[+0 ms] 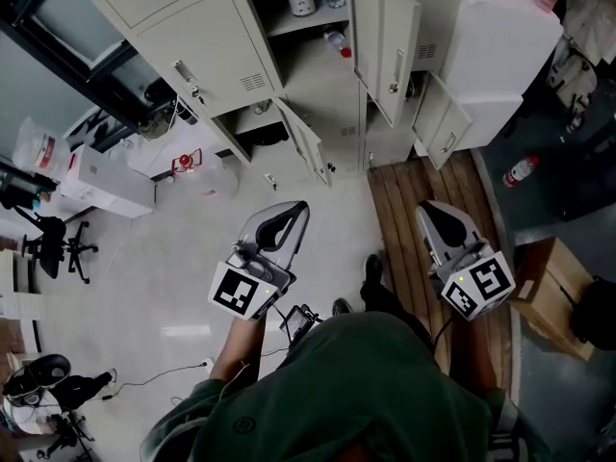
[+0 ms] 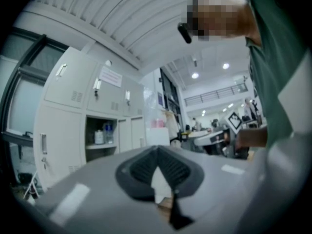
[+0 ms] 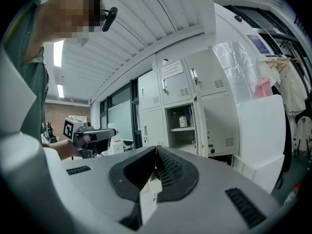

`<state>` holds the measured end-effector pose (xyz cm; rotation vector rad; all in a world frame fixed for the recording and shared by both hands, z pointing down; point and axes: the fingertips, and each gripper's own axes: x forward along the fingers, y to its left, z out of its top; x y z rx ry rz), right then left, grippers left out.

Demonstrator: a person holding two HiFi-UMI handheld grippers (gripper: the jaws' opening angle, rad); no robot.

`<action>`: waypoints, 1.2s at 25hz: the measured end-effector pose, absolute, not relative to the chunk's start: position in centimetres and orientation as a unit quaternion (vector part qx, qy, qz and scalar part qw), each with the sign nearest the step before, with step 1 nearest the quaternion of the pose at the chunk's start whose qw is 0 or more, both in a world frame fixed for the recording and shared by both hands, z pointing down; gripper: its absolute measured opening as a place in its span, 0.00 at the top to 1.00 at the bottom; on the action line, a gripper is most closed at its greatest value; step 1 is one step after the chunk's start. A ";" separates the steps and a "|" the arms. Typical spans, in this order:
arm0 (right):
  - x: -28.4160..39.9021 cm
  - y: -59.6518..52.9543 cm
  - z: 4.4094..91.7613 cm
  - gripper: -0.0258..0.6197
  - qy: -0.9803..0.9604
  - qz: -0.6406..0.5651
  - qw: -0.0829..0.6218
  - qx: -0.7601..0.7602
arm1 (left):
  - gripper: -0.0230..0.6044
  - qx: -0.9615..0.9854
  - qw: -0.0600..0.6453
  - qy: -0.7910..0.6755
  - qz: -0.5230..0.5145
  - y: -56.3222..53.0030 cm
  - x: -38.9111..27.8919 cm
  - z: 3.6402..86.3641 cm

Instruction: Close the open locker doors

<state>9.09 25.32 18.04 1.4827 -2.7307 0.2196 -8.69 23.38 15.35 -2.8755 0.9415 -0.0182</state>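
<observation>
Nearest, the left hand-held gripper [image 1: 301, 208] and the right hand-held gripper [image 1: 427, 209] hang before the person, each with jaws pressed together on nothing. Farther off, well apart from both, the lockers [image 1: 183, 17] stand with three doors ajar: a low door [image 1: 306, 142], a tall door [image 1: 387, 41] and a small door [image 1: 443, 121] at the right. This looks like the approach. Next calls for stepping closer and pushing a door's outer face.
</observation>
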 end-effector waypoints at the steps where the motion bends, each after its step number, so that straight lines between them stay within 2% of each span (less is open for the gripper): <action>1: 9.4 24.3 18.2 0.95 -0.878 0.072 0.013 0.473 | 0.96 -0.947 0.056 0.316 -0.003 22.4 -8.4 15.2; 12: 13.8 12.0 18.3 0.95 -0.904 0.066 0.013 0.422 | 0.96 -0.934 0.061 0.352 0.002 11.9 -2.5 14.7; 28: 17.8 -0.6 18.4 0.95 -0.924 0.036 0.022 0.380 | 0.96 -0.920 0.073 0.384 -0.031 4.0 0.3 15.4; 29: 18.1 -1.2 18.7 0.94 -0.924 0.037 0.025 0.379 | 0.96 -0.921 0.069 0.382 -0.042 3.5 0.3 16.0; 30: 18.2 -1.9 19.0 0.89 -0.926 0.039 0.027 0.376 | 0.96 -0.920 0.062 0.383 -0.050 3.1 0.2 16.4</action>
